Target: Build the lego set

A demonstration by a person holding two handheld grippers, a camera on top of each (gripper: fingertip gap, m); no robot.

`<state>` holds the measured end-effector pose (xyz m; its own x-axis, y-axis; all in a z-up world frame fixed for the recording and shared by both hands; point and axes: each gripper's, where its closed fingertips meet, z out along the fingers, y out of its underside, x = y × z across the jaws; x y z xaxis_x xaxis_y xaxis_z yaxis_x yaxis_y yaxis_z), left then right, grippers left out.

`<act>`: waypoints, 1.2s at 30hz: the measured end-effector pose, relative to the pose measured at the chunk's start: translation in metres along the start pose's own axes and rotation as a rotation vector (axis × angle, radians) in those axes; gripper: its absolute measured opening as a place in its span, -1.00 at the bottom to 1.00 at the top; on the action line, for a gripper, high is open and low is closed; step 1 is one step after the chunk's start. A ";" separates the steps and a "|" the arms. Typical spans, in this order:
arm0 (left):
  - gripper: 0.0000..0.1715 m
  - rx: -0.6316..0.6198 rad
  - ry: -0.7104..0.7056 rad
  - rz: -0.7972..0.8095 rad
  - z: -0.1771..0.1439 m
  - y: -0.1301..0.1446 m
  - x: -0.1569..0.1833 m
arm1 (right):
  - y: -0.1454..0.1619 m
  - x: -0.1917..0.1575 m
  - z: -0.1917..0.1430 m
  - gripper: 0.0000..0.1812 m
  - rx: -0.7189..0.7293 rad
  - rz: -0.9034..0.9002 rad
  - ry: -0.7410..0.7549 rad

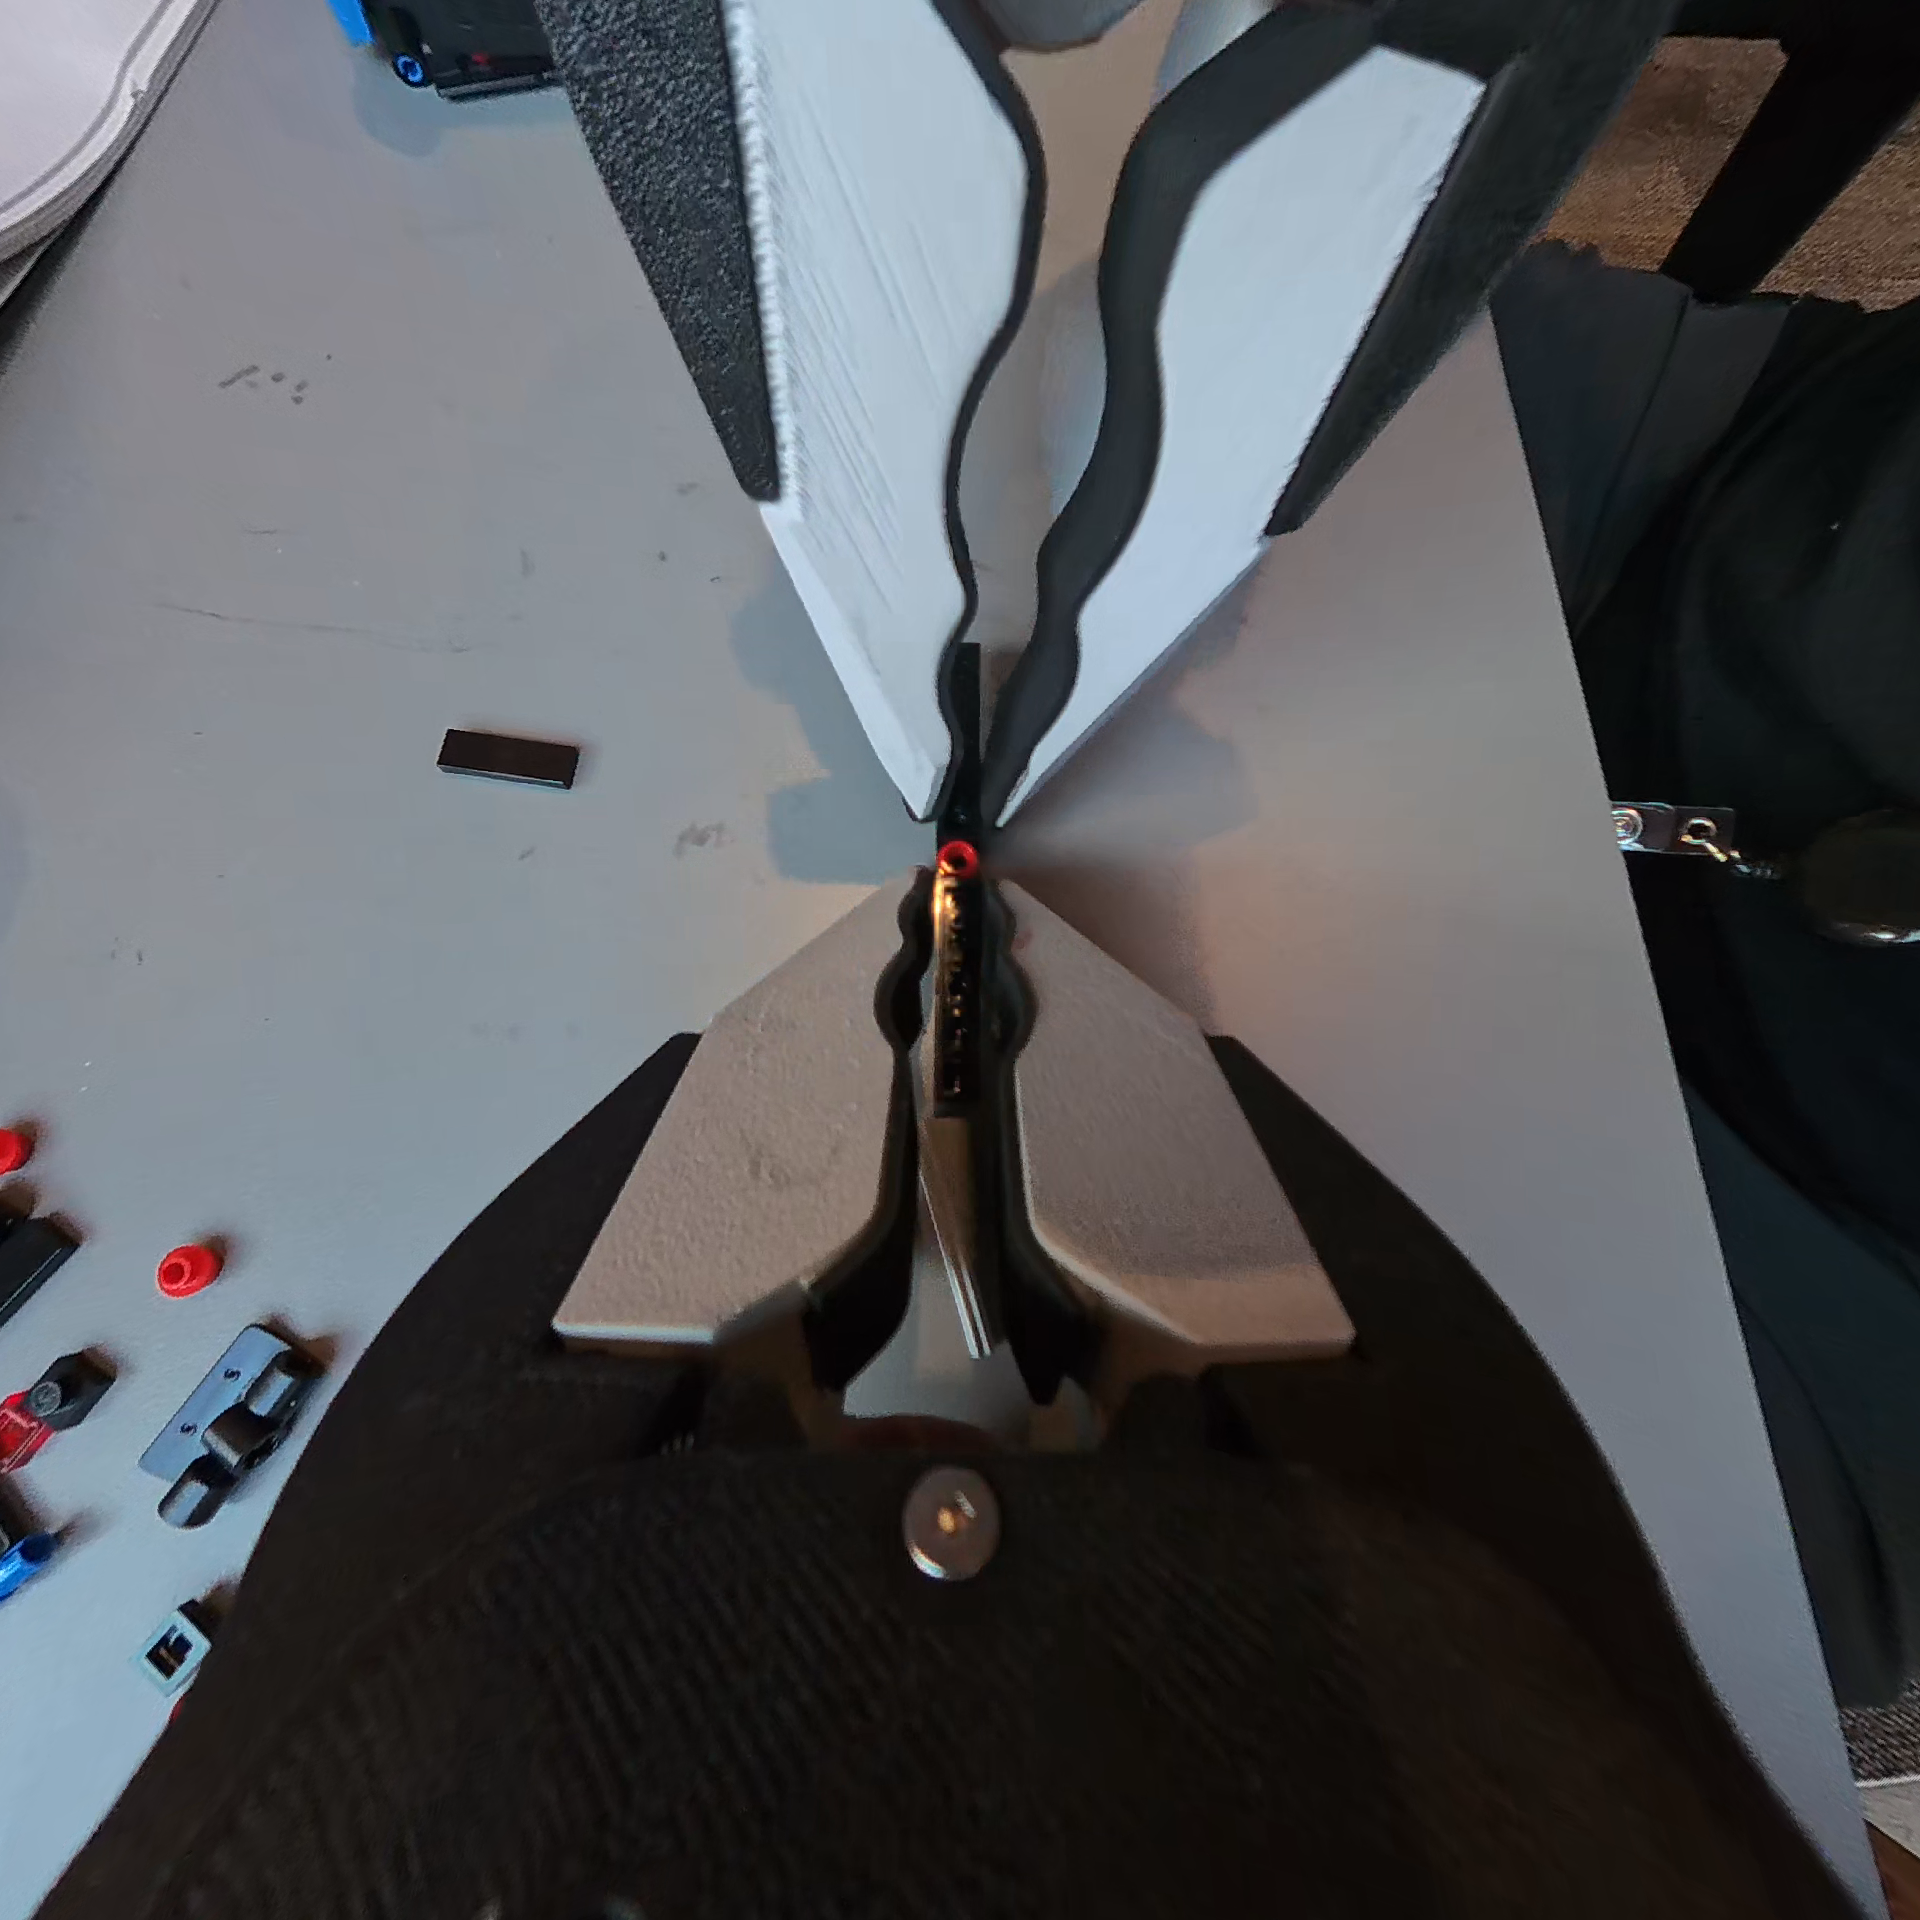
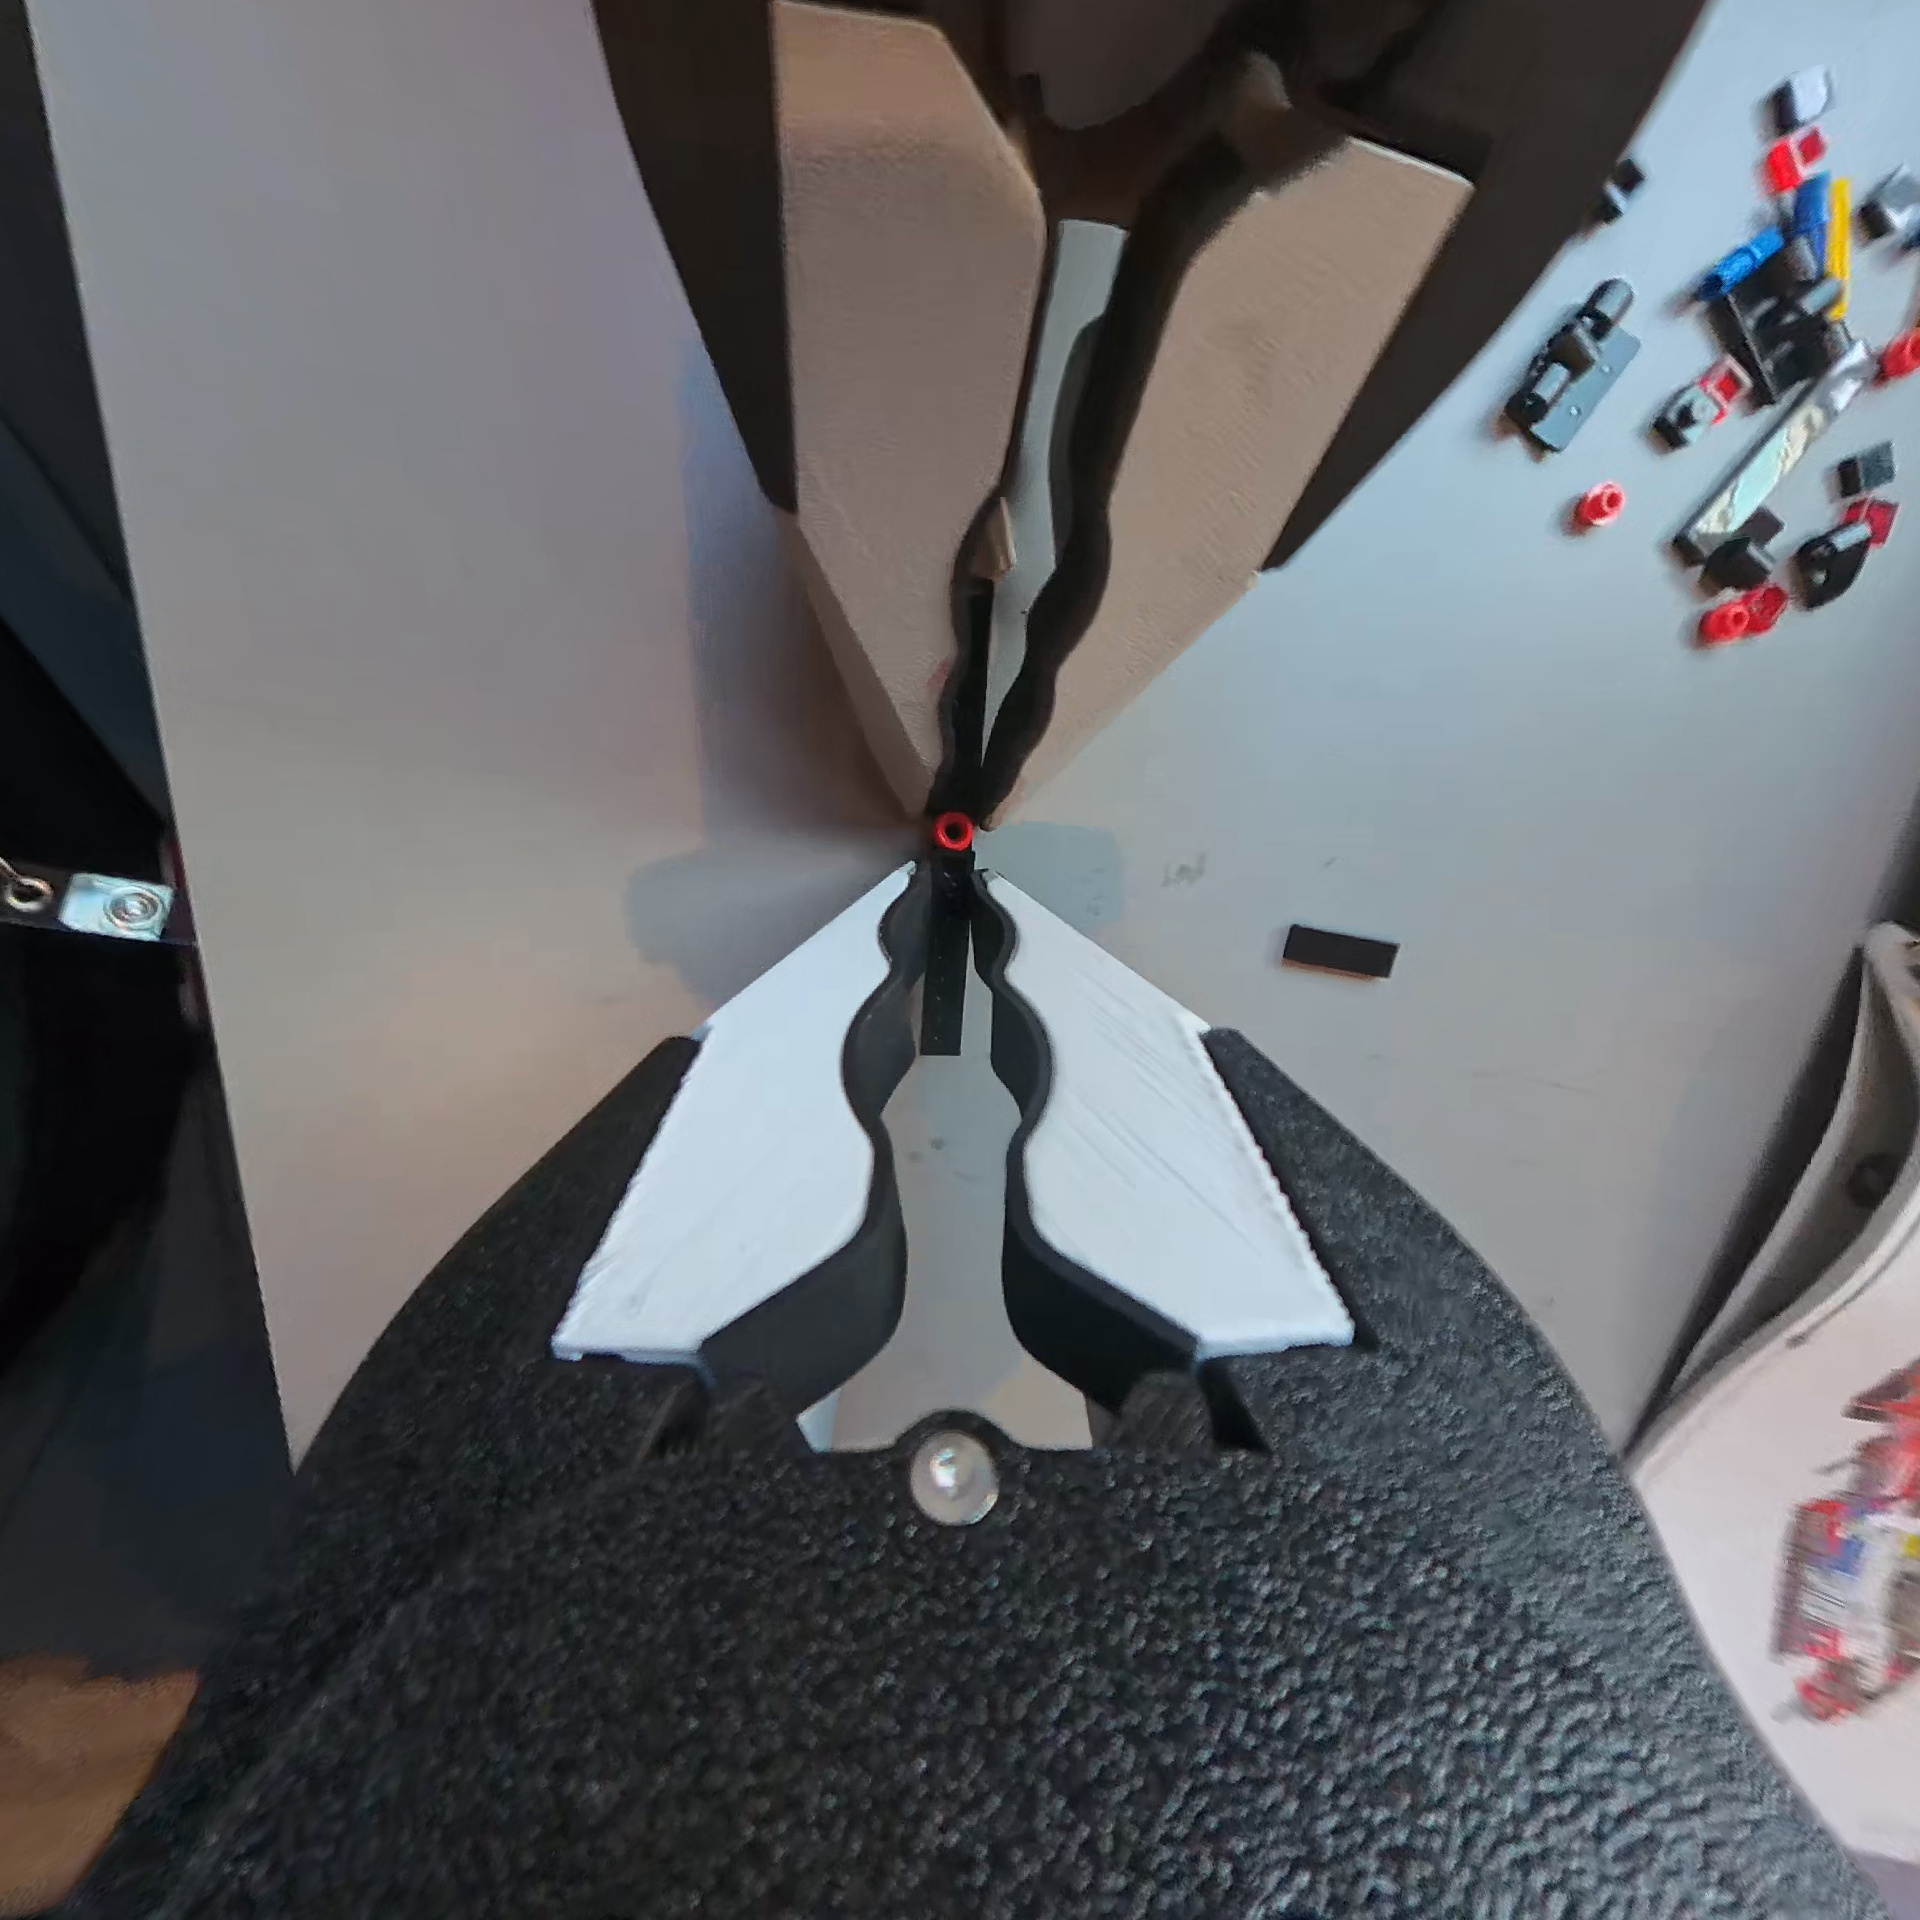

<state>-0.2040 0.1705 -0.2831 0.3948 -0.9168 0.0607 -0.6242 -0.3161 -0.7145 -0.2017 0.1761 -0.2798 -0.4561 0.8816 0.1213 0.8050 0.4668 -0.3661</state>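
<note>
My two grippers meet tip to tip above the grey table (image 1: 364, 623). My left gripper (image 1: 956, 883), with tan fingers, is shut on a thin black lego piece (image 1: 956, 997) held edge-on. My right gripper (image 2: 948, 878), with white fingers, is shut on another thin black lego piece (image 2: 943, 987). A small red ring-shaped piece (image 1: 956, 858) sits between the two tips at the ends of the black pieces; it also shows in the right wrist view (image 2: 951, 829). I cannot tell which black piece carries it. Each gripper shows from above in the other's view: the right (image 1: 961, 816), the left (image 2: 956, 810).
A black flat tile (image 1: 507, 761) lies alone on the table. Loose red, black, blue and grey pieces (image 2: 1766, 312) are scattered beyond it, among them a red stud (image 1: 189, 1268) and a grey hinge part (image 1: 234, 1413). A person in dark clothing (image 1: 1766, 623) sits at the table edge. The tips of both grippers are at nearly the same place.
</note>
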 end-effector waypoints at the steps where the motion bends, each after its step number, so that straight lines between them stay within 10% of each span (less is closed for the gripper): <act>1: -0.95 0.000 0.001 -0.002 0.000 0.000 0.000 | 0.000 0.000 0.000 -0.93 -0.016 0.008 -0.008; 11: -0.94 0.006 -0.009 -0.008 0.000 0.001 -0.001 | -0.001 -0.001 0.001 -0.93 0.050 0.141 -0.131; 36: -0.95 0.005 -0.095 0.007 -0.004 0.004 0.001 | -0.007 -0.003 0.007 -0.93 0.096 -0.200 0.019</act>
<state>-0.2090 0.1669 -0.2835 0.4531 -0.8914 -0.0107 -0.6236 -0.3084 -0.7183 -0.2089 0.1692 -0.2843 -0.5954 0.7735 0.2173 0.6586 0.6248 -0.4194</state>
